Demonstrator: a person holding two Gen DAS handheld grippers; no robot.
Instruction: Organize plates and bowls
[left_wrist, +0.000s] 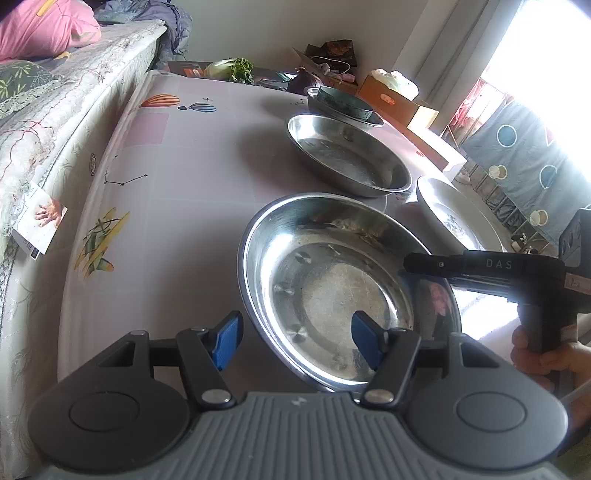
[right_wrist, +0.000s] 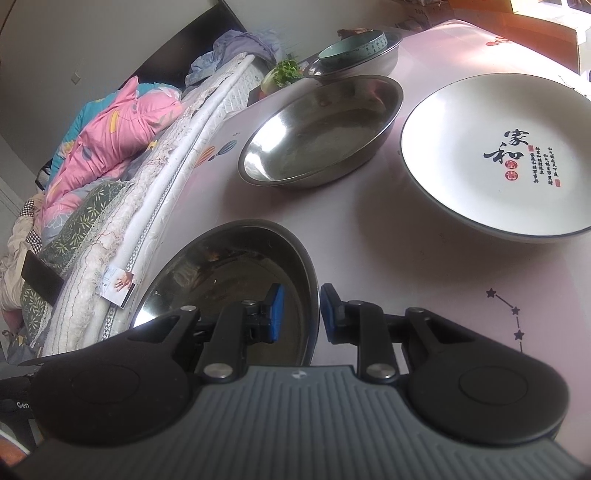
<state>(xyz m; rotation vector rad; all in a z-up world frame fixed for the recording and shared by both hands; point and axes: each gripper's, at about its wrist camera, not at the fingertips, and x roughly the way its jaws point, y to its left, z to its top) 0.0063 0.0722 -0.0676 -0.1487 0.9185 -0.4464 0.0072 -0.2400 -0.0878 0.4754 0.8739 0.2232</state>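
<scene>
Nearest, right gripper (right_wrist: 301, 312) pads straddling the near steel dish (left_wrist: 347, 291) rim, contact unclear; left gripper (left_wrist: 295, 341) jaws apart astride its other edge. Beyond, second steel dish (right_wrist: 321, 129) beside white plate (right_wrist: 495, 155). Farthest, green bowl (right_wrist: 351, 50) nested in steel.

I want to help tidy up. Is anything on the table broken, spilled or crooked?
Nothing looks broken or spilled. The near steel dish is the only odd one: it looks tilted, with its rim between the pads of the right gripper. The far steel dish and white plate sit flat.
</scene>
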